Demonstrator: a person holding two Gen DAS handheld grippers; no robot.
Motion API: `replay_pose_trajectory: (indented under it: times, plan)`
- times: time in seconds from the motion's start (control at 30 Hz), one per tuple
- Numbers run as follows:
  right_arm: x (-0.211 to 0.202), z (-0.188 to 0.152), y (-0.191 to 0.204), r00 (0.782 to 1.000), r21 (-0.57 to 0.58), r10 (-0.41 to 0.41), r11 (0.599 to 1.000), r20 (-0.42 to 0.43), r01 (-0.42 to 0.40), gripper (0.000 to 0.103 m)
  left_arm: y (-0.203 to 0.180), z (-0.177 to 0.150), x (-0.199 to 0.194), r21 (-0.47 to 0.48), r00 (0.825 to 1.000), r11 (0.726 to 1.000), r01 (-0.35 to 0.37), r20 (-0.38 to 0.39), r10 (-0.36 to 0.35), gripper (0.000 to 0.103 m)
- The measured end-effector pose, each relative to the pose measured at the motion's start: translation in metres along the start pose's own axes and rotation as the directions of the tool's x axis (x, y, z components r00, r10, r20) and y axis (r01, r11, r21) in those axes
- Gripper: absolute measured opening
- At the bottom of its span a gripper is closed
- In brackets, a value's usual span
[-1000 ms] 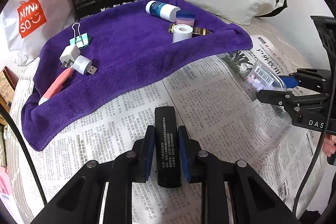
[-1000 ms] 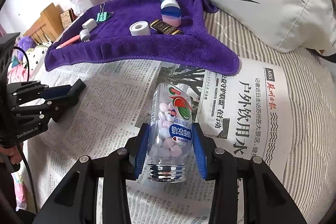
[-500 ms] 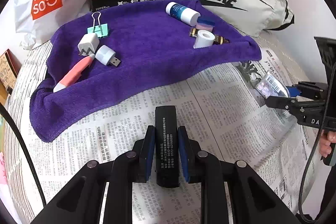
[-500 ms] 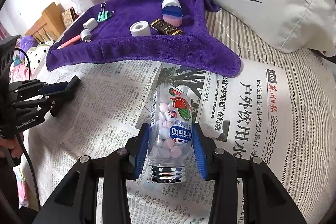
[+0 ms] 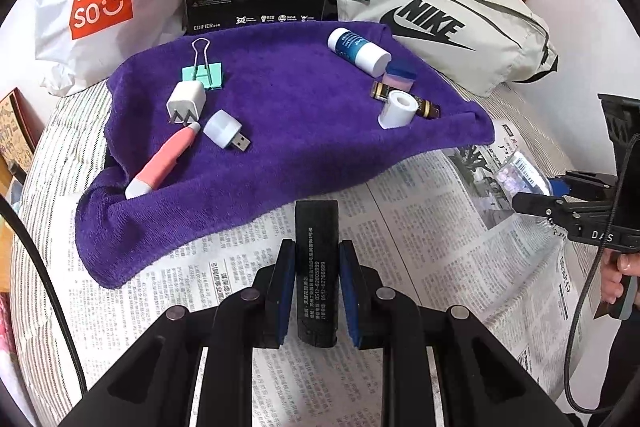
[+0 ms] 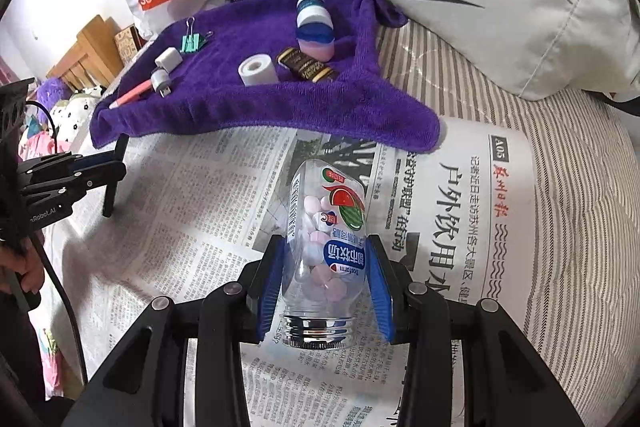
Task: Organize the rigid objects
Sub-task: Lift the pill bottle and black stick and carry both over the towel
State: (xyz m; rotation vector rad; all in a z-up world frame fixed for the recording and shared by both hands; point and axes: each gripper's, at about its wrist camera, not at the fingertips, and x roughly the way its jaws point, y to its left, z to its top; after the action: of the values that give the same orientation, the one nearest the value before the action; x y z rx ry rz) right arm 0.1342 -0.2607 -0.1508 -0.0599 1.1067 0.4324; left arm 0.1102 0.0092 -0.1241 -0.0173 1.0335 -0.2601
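Here the left tool [image 5: 316,291] is clamped on a black bar [image 5: 316,259], its printed text readable only here; the right tool [image 6: 326,291] grips the candy bottle [image 6: 326,239], its watermelon label showing, both short of the purple towel [image 5: 300,131].

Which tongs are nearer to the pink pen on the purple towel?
Left. The left tongs, shut on a black bar, hang beside the pink pen. The right tongs, holding a clear candy bottle, are farther across the newspaper.
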Motion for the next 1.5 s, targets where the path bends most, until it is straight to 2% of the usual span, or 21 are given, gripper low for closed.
replay_pose_trajectory:
  times: [0.27, 0.53, 0.83, 1.2, 1.37, 1.5]
  plan:
    - [-0.002, 0.008, 0.006, 1.000, -0.014, 0.010, 1.000, 0.001, -0.010, 0.040, -0.005, -0.007, 0.021, 0.031, 0.999, 0.999, -0.018, -0.049, 0.019, 0.021]
    - [0.005, 0.006, 0.015, 1.000, -0.031, 0.021, 0.999, -0.021, -0.022, 0.040, -0.011, -0.014, 0.018, 0.074, 0.997, 0.996, -0.054, -0.045, 0.058, 0.021]
    - [0.006, 0.004, 0.018, 0.999, -0.040, 0.034, 0.999, -0.023, -0.035, 0.040, -0.021, -0.022, 0.016, 0.121, 0.993, 0.987, -0.104, -0.035, 0.109, 0.027]
    - [0.002, 0.005, 0.021, 0.999, -0.045, 0.046, 0.998, -0.014, -0.047, 0.040, -0.012, -0.023, 0.010, 0.088, 0.995, 0.992, -0.089, -0.045, 0.093, 0.021]
    - [-0.007, 0.017, 0.028, 0.999, -0.068, 0.052, 0.996, 0.014, -0.051, 0.040, 0.000, -0.014, -0.003, 0.047, 0.998, 0.997, -0.054, -0.018, 0.055, 0.021]
    - [-0.014, 0.030, 0.029, 0.998, -0.079, 0.056, 0.995, 0.037, -0.053, 0.040, 0.008, -0.006, -0.013, 0.034, 0.998, 0.998, -0.055, 0.003, 0.055, 0.021]
